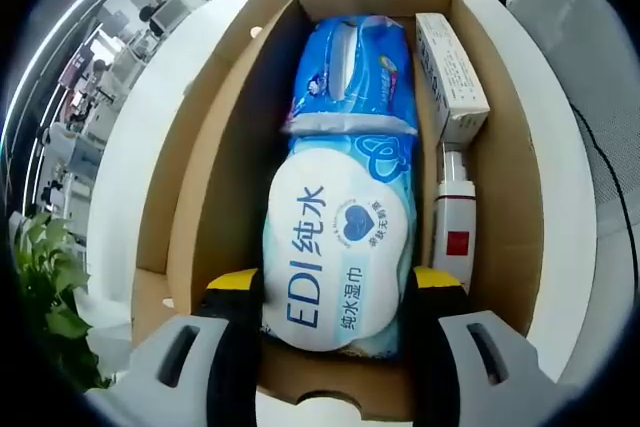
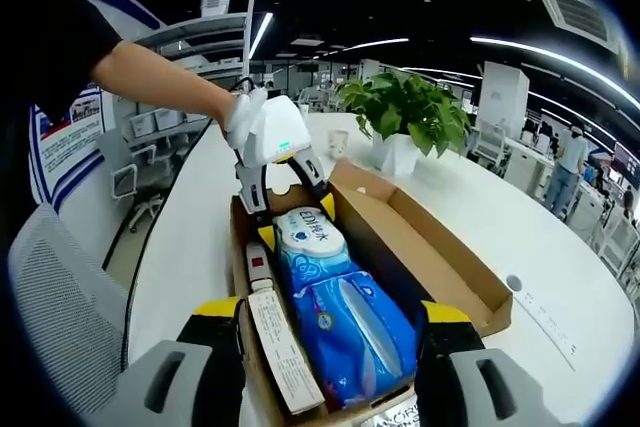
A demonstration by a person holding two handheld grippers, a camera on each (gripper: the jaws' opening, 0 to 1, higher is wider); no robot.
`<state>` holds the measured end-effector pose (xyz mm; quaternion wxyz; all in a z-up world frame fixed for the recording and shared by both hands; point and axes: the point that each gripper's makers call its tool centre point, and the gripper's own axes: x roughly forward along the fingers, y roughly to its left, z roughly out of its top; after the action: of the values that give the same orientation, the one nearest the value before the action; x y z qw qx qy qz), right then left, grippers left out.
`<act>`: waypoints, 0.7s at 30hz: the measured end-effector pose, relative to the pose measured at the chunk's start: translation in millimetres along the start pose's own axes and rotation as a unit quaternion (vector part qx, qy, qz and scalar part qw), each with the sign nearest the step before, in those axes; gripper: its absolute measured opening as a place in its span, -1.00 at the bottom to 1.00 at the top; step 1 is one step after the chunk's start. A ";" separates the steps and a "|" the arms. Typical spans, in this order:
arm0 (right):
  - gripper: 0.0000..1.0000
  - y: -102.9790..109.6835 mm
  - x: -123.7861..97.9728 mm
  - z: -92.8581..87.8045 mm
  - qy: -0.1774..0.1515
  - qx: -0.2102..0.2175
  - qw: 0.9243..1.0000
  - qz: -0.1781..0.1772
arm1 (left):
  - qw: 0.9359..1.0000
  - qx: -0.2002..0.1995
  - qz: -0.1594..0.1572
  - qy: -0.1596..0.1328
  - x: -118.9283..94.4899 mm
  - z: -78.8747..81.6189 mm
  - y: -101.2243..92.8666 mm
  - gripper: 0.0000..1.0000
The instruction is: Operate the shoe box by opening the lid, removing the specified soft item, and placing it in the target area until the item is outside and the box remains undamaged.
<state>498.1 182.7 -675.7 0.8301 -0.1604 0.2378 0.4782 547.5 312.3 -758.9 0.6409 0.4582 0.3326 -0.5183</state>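
Observation:
The cardboard shoe box point(image 1: 205, 167) lies open on a white table, its lid point(image 2: 440, 257) folded out flat. Inside lies a soft white and light-blue wet wipes pack point(image 1: 335, 247), printed "EDI". My left gripper point(image 1: 335, 292) has its yellow-tipped jaws pressed against both sides of that pack's near end. In the right gripper view the left gripper point(image 2: 288, 202), held by a gloved hand, reaches down over the wipes pack point(image 2: 308, 232) at the box's far end. My right gripper point(image 2: 330, 317) hangs open above the near end of the box, holding nothing.
A darker blue soft pack point(image 1: 355, 72) fills the other half of the box. A long white carton point(image 1: 450, 77) and a white bottle with a red label point(image 1: 455, 227) lie along one wall. A potted plant point(image 2: 405, 107) stands on the table point(image 2: 560, 277); a mesh chair point(image 2: 60, 297) is beside it.

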 end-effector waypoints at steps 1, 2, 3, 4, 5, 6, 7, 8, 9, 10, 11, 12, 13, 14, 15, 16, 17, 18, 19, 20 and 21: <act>0.35 0.1 2.6 1.0 0.000 -0.002 1.000 0.003 | 1.000 0.001 -0.001 0.001 0.6 -0.1 0.1 0.16; 0.35 0.4 5.9 2.9 -0.001 -0.006 1.000 0.007 | 1.000 0.002 -0.002 0.002 1.5 -0.1 0.0 0.16; 0.35 0.8 7.9 4.2 0.000 -0.007 1.000 0.009 | 1.000 0.002 -0.003 0.002 2.2 -0.3 0.2 0.16; 0.35 1.1 9.7 5.8 0.000 -0.009 1.000 0.011 | 1.000 0.002 -0.004 0.003 2.7 -0.4 -0.1 0.16; 0.34 1.6 12.4 8.2 -0.002 -0.011 1.000 0.015 | 1.000 0.003 -0.006 0.003 3.0 -0.2 -0.3 0.16; 0.34 1.8 14.4 9.1 -0.002 -0.012 1.000 0.019 | 1.000 0.002 -0.008 0.003 3.1 -0.2 -0.3 0.15; 0.32 1.4 17.9 9.6 0.000 -0.013 1.000 0.024 | 1.000 0.003 -0.009 0.003 3.2 -0.1 -0.6 0.15; 0.31 1.1 20.4 9.7 0.001 -0.014 1.000 0.026 | 1.000 0.003 -0.009 0.003 3.3 0.0 -0.7 0.14; 0.29 1.7 24.7 9.5 0.005 -0.015 0.999 0.032 | 1.000 0.002 -0.009 0.002 3.3 0.0 -0.7 0.13; 0.28 2.1 27.6 9.7 0.006 -0.017 0.999 0.035 | 1.000 0.001 -0.007 0.002 3.6 -0.3 -0.5 0.13; 0.28 3.2 31.8 10.3 0.008 -0.022 0.999 0.040 | 1.000 0.001 -0.007 0.003 3.7 -0.2 -0.5 0.12; 0.28 3.8 34.6 10.3 0.010 -0.024 0.999 0.043 | 1.000 0.002 -0.006 0.005 3.9 -0.1 -0.4 0.11; 0.28 4.4 39.0 10.0 0.014 -0.027 0.998 0.046 | 1.000 0.002 -0.007 0.007 4.0 0.1 -0.3 0.10; 0.28 5.1 41.6 9.7 0.017 -0.029 0.998 0.049 | 1.000 0.003 -0.007 0.009 4.3 0.2 -0.2 0.10; 0.27 4.6 45.6 9.5 0.018 -0.031 0.998 0.051 | 1.000 0.003 -0.008 0.009 4.4 0.2 -0.1 0.09; 0.26 5.0 48.1 9.6 0.018 -0.032 0.998 0.054 | 1.000 0.004 -0.009 0.009 4.6 0.2 0.0 0.08; 0.26 6.3 49.9 9.6 0.020 -0.032 0.998 0.057 | 1.000 0.003 -0.009 0.008 4.7 0.3 0.1 0.08; 0.26 7.6 53.2 10.1 0.021 -0.034 0.997 0.061 | 1.000 0.002 -0.009 0.007 4.4 0.5 -0.2 0.07; 0.26 7.8 55.4 10.2 0.021 -0.036 0.997 0.063 | 1.000 0.003 -0.009 0.007 4.4 0.6 -0.3 0.07; 0.25 8.3 57.9 10.0 0.022 -0.038 0.997 0.066 | 1.000 0.002 -0.009 0.007 4.7 0.7 -0.2 0.07; 0.25 9.3 59.9 9.9 0.024 -0.039 0.997 0.068 | 1.000 0.002 -0.009 0.007 4.8 0.7 -0.1 0.07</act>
<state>518.1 235.1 -700.6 0.7828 -0.1876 0.2487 0.5386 548.5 309.9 -763.0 0.6330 0.4604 0.3399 -0.5214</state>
